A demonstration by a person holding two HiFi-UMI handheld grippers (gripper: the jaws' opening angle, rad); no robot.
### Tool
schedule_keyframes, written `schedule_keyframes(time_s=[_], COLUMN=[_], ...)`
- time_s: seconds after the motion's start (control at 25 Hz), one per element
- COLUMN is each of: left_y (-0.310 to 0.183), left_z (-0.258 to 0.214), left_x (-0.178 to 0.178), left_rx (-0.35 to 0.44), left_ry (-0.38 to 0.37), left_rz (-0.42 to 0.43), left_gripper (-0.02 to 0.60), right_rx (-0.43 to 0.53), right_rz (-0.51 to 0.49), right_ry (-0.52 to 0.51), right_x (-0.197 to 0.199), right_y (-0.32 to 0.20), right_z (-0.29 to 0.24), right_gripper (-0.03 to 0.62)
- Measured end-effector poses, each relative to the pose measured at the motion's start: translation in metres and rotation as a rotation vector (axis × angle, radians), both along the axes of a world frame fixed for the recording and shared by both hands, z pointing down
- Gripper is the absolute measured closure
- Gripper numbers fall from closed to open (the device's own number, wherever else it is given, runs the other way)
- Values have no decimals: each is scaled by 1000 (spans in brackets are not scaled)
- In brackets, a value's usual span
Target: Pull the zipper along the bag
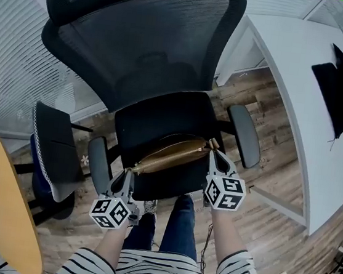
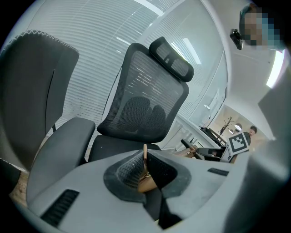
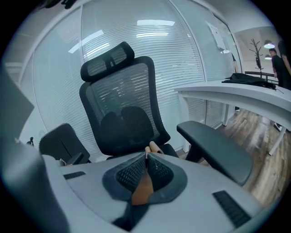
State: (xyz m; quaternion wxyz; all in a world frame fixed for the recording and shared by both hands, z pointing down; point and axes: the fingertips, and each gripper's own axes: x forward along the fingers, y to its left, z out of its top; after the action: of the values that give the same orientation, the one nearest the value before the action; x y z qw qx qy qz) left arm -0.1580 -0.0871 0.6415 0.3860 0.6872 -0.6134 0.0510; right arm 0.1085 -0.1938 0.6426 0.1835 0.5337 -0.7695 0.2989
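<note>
Two grippers meet one slim tan bag (image 1: pixel 172 155) in the head view. It lies on the seat of a black office chair (image 1: pixel 146 49). Its long axis runs slantwise from the seat's near left corner up to the right, towards the right armrest (image 1: pixel 244 136). The left gripper (image 1: pixel 128 173) is at the bag's lower left end and the right gripper (image 1: pixel 212 148) at its upper right end. Both forearms reach forward from striped sleeves, and both grippers point away from the person and down at the seat. A white table (image 1: pixel 289 86) stands to the right with a dark cloth (image 1: pixel 335 88) on it.

Seen from the left gripper view, the left gripper (image 2: pixel 145 164) has its ribbed pads pressed together on a thin tan edge of the bag (image 2: pixel 146 181). The material stands upright between them, and the chair's mesh back (image 2: pixel 143 102) rises beyond.

Seen from the right gripper view, the right gripper (image 3: pixel 146 166) is likewise clamped on a tan strip of the bag (image 3: pixel 144 184). A small rounded tan end pokes out past the tips. Whether that is the zipper pull I cannot tell. The right armrest (image 3: pixel 216 148) lies just to the right.
</note>
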Motion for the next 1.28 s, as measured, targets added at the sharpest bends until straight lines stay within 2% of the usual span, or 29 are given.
schedule_keyframes(time_s=[0.56,0.8,1.28], left_y=[-2,-4,1], left_z=[-1,-3,-5], left_x=[0,-1,-11], left_rx=[-18,-29,-114], left_ry=[-16,-41,-115], left_rz=[32,63,109], left_gripper=[537,537,537], right_rx=[1,-32,-51], right_rz=[33,46,145], right_ry=[13,-8,-31], right_x=[6,2,13], right_y=[4,11,39], right_z=[-6,-2,-14], right_gripper=[557,556,556])
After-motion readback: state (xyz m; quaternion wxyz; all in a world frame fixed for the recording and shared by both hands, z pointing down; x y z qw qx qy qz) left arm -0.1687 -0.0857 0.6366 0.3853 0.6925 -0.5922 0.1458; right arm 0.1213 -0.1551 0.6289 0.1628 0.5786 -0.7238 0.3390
